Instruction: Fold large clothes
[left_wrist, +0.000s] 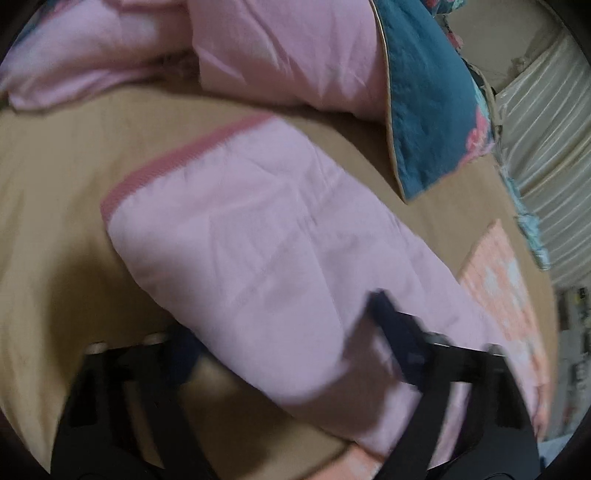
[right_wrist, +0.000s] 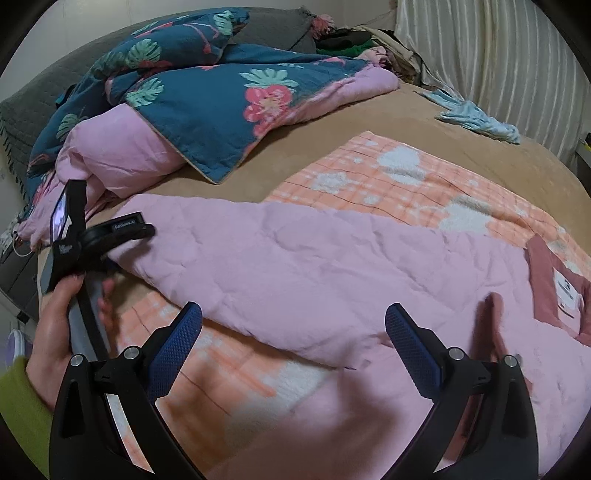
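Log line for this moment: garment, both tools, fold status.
garment: pink quilted garment lying on peach plaid blanket | left tool: straddling garment edge, grip unclear | right tool: open above garment | fold: unfinished

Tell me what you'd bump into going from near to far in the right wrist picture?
right tool → pink garment → orange checked blanket → tan bed cover → flowery blue quilt → pale curtain
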